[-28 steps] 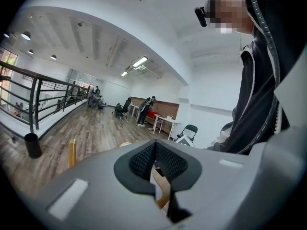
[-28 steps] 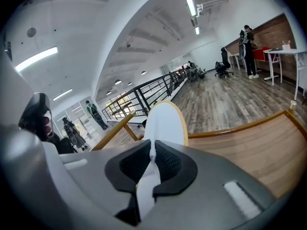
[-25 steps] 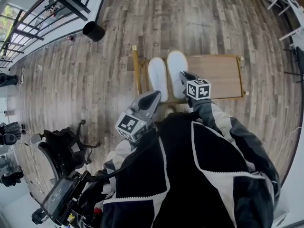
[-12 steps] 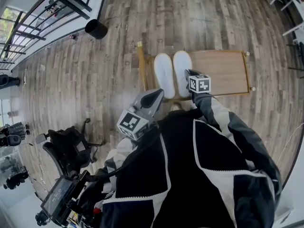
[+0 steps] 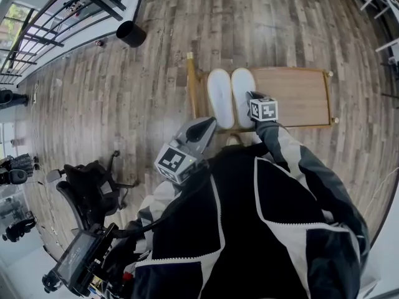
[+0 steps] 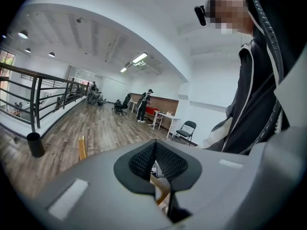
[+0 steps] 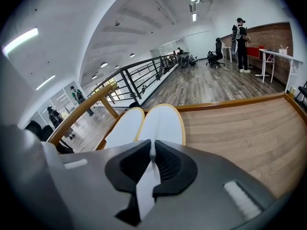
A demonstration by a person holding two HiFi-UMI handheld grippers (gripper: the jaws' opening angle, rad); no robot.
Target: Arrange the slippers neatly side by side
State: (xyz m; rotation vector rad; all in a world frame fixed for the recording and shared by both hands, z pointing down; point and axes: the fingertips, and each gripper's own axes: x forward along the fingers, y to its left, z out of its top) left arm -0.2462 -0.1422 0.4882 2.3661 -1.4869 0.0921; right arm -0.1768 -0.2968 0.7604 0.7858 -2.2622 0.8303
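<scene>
Over plank flooring, at the left end of a low wooden platform (image 5: 299,98), seemingly finishing placement of the right slipper (image 5: 242,86) flush beside the left slipper (image 5: 219,95), heel pinched in the right gripper (image 7: 151,150), left gripper (image 6: 154,152) pressed together empty, then needing only a gentle release.

Brings right gripper (image 7: 152,147) lower than a second ago, held slipper (image 7: 163,123) down beside other slipper (image 7: 125,126).

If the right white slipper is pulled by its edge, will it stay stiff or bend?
Probably light and soft: the right slipper looks thin and flat, and the right hand-held gripper pinches only its thin white edge. It may bend there. It should slide, not roll, on the wooden board.
</scene>
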